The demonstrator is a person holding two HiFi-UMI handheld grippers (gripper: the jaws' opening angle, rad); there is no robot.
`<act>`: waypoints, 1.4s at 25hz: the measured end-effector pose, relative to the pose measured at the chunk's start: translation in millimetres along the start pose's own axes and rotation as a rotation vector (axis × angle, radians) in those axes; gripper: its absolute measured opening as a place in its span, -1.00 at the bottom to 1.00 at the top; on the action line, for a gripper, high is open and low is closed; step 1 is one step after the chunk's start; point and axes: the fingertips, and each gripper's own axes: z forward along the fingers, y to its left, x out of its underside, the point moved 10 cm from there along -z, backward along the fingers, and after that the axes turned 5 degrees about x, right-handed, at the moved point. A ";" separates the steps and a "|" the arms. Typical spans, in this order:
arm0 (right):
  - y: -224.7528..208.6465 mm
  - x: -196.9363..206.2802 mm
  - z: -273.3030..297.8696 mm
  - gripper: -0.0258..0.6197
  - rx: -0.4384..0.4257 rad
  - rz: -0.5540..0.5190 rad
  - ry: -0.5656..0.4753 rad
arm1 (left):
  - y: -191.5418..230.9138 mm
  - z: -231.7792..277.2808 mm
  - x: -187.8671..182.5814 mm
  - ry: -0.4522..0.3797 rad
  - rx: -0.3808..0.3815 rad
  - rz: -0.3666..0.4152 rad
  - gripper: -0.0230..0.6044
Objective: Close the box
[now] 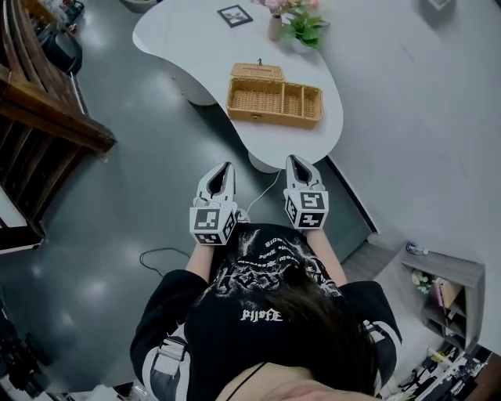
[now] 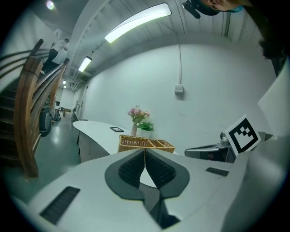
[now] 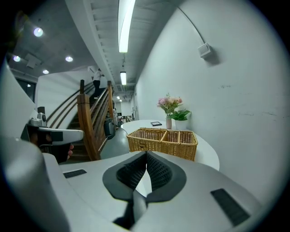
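A wicker box [image 1: 274, 101] stands open on the white table [image 1: 188, 39], its lid [image 1: 257, 71] tipped back on the far side. It has two inner compartments and shows in the left gripper view [image 2: 146, 144] and the right gripper view [image 3: 162, 141]. My left gripper [image 1: 227, 167] and right gripper [image 1: 294, 160] hang side by side in front of the table's near end, well short of the box. Both are shut with nothing between the jaws, as seen at the left gripper [image 2: 145, 151] and the right gripper [image 3: 146, 155].
A vase of pink flowers [image 1: 275, 17] and a green plant [image 1: 304, 27] stand at the table's far edge, with a dark marker card [image 1: 235, 15] beside them. A wooden staircase [image 1: 39, 102] rises at the left. A white wall [image 1: 423, 117] runs along the right, and a cable [image 1: 160, 258] lies on the grey floor.
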 end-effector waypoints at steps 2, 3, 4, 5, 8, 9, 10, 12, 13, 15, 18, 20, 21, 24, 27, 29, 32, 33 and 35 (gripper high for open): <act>6.8 -3.5 6.5 -0.84 0.018 0.002 -0.003 | 12.7 2.0 -3.4 0.002 0.001 -0.001 -0.85; 8.8 -4.3 9.4 -0.84 0.028 0.003 -0.002 | 18.0 3.0 -4.9 0.001 0.000 -0.003 -0.85; 10.0 -4.3 11.8 -0.84 0.035 0.006 0.001 | 22.2 3.7 -5.8 0.000 0.001 -0.006 -0.85; 10.9 -3.5 13.7 -0.84 0.040 0.009 0.007 | 25.6 3.6 -5.7 0.001 0.001 -0.009 -0.85; 14.0 -1.6 16.1 -0.84 0.048 0.016 0.025 | 33.5 -1.1 -2.9 0.012 -0.004 -0.021 -0.85; 14.8 -1.9 16.8 -0.84 0.048 0.014 0.029 | 35.9 -2.6 -1.6 0.015 -0.009 -0.028 -0.85; 14.9 -2.5 17.7 -0.84 0.047 0.013 0.030 | 38.0 -3.3 -0.2 0.017 -0.016 -0.036 -0.85; 13.0 -3.0 20.0 -0.84 0.045 0.008 0.030 | 40.7 -2.7 3.0 0.017 -0.031 -0.050 -0.85; 11.4 -2.4 21.1 -0.84 0.045 0.006 0.031 | 41.2 -2.2 4.4 0.017 -0.037 -0.055 -0.85; 7.8 -0.9 23.5 -0.84 0.044 0.008 0.035 | 41.1 -1.6 6.3 0.019 -0.046 -0.061 -0.85; 0.6 -1.8 30.7 -0.84 0.043 0.014 0.038 | 41.8 1.5 6.8 0.027 -0.054 -0.062 -0.85; -4.5 -3.5 37.6 -0.84 0.044 0.015 0.041 | 44.0 5.8 6.9 0.032 -0.061 -0.066 -0.85; -7.1 -5.2 41.2 -0.84 0.043 0.014 0.042 | 45.4 8.3 6.4 0.034 -0.065 -0.069 -0.85; -17.2 -15.2 53.4 -0.84 0.041 0.017 0.037 | 49.6 19.6 1.6 0.031 -0.073 -0.074 -0.85; -31.1 -25.8 70.8 -0.84 0.013 0.075 0.067 | 53.2 38.3 -2.5 0.030 -0.085 -0.078 -0.85; -38.9 -36.1 84.4 -0.84 -0.013 0.106 0.082 | 54.8 53.1 -6.3 0.033 -0.089 -0.077 -0.85; -50.0 -55.6 106.6 -0.84 -0.026 0.114 0.078 | 56.8 77.9 -16.7 0.037 -0.094 -0.064 -0.85; -53.7 -61.2 114.0 -0.84 -0.029 0.117 0.077 | 57.3 86.2 -20.7 0.038 -0.094 -0.060 -0.85; -60.0 -71.0 128.4 -0.84 -0.039 0.111 0.078 | 58.6 102.2 -29.0 0.035 -0.093 -0.054 -0.85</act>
